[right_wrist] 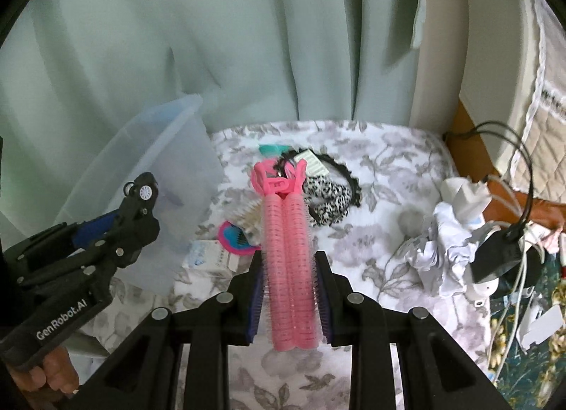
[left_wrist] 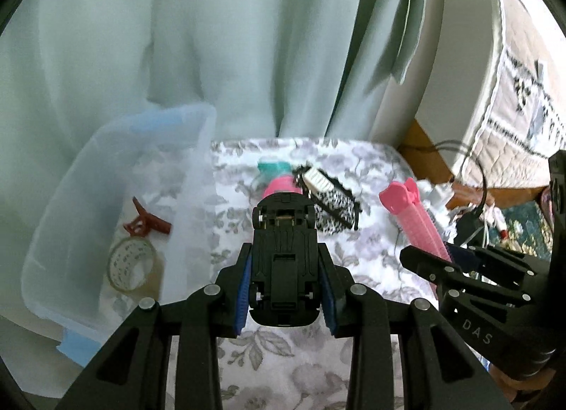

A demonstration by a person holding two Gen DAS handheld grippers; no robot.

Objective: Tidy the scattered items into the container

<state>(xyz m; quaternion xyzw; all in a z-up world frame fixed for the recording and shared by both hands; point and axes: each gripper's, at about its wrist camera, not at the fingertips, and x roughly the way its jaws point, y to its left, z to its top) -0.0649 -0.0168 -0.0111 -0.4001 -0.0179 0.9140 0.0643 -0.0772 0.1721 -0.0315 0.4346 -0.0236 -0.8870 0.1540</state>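
My left gripper is shut on a black toy car, held belly-up above the flowered surface. My right gripper is shut on a pink hair-roller clip, which also shows in the left wrist view as the pink clip. The clear plastic container stands at the left and holds a red hair claw and a roll of patterned tape. On the surface lie a black-and-white leopard headband, a teal item and a pink round brush.
A pale green curtain hangs behind the surface. Crumpled white paper, a white plug and black cables crowd the right edge. A small printed packet lies by the container. A bed with a quilt is at the far right.
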